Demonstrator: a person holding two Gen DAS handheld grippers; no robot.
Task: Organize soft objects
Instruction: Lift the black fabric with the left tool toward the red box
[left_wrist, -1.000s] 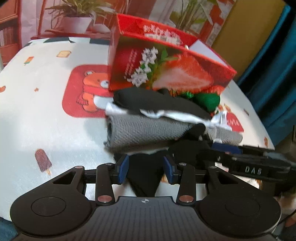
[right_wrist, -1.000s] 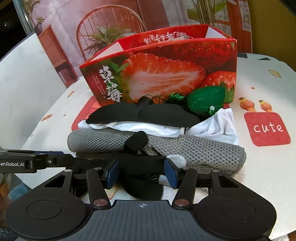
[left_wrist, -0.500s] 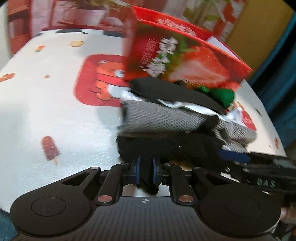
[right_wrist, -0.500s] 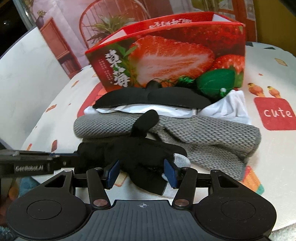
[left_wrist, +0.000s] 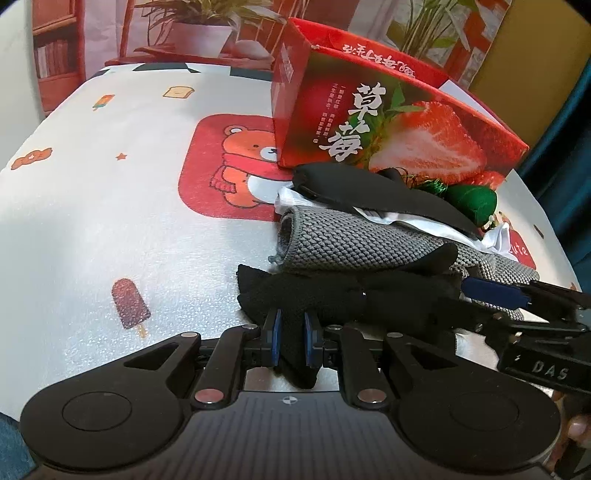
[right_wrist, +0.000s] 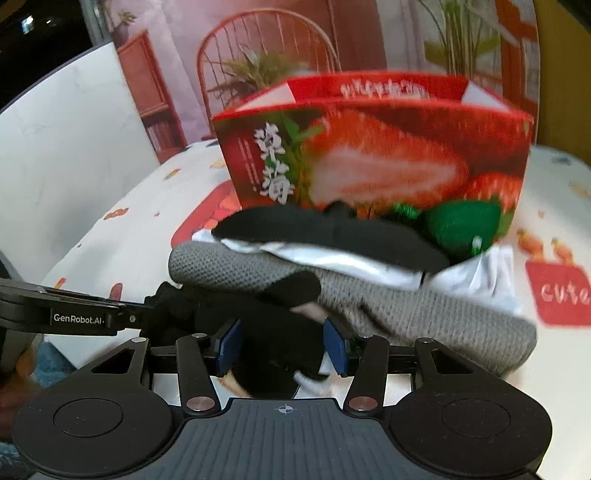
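Black knit glove at the tablecloth's near edge

Our left gripper (left_wrist: 291, 341) pinches the limp black knit glove (left_wrist: 332, 295); our right gripper (right_wrist: 282, 345) is closing around its other end, pads not yet pressing. Light and floppy: grip bunched fabric.

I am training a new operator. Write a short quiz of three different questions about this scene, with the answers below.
1. True or false: the left gripper is shut on the black glove.
2. What is printed on the red box? A. a strawberry B. a banana C. a fish
3. Fill in: the grey knitted cloth lies ___ the white cloth.

Key: 1 true; 2 A; 3 under.
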